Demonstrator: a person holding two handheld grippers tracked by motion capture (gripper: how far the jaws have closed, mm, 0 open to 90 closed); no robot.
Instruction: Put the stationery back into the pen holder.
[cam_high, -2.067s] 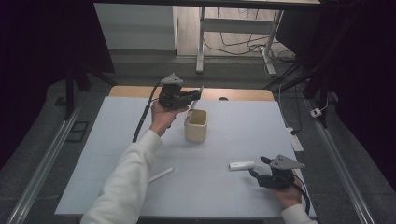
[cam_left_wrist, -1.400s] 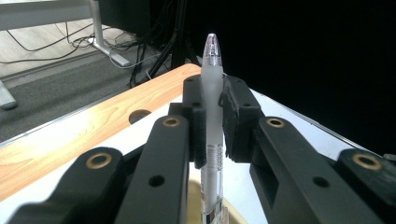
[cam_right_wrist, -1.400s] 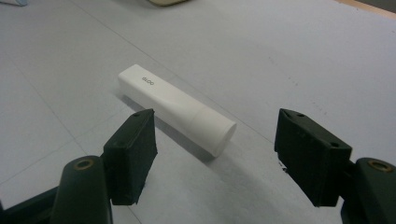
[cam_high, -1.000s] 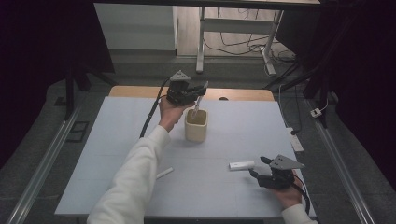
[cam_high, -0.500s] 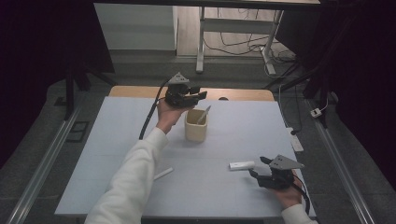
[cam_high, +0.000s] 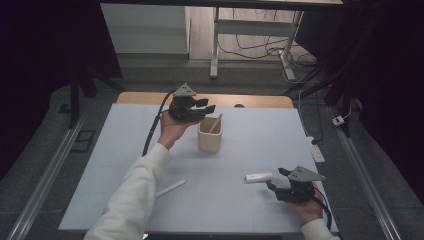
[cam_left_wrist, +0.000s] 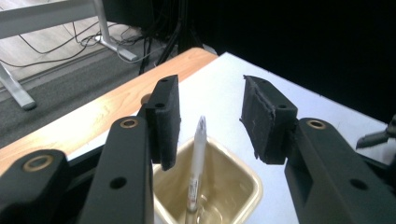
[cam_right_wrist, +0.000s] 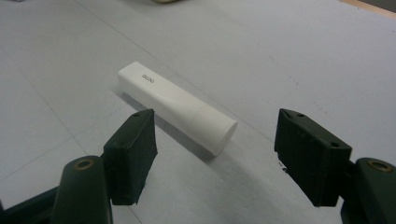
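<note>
A beige cup (cam_high: 209, 137) stands at the middle back of the pale blue table top (cam_high: 125, 150), and a white pen (cam_high: 216, 123) leans inside it. My left gripper (cam_high: 206, 105) hovers just behind and above the cup. Its jaws have just been opening and stand apart, touching nothing. In the left gripper view the pen (cam_left_wrist: 196, 163) rises out of the cup (cam_left_wrist: 245, 186) below the open left gripper (cam_left_wrist: 210, 116). My right gripper (cam_high: 275, 178) rests open at the front right, right behind a white tube (cam_high: 259, 177). The tube (cam_right_wrist: 175, 105) lies flat ahead of the right gripper (cam_right_wrist: 215, 154), untouched.
A second white pen (cam_high: 170, 188) lies on the table top at the front left, beside the person's left sleeve (cam_high: 135, 200). A wooden strip (cam_high: 260, 101) runs along the back edge. Beyond it are floor cables and a desk frame (cam_high: 215, 45).
The left gripper has let go of the pen, which now leans in the cup. That gripper opened and drew slightly back and left. The right gripper and the tube stayed put.
</note>
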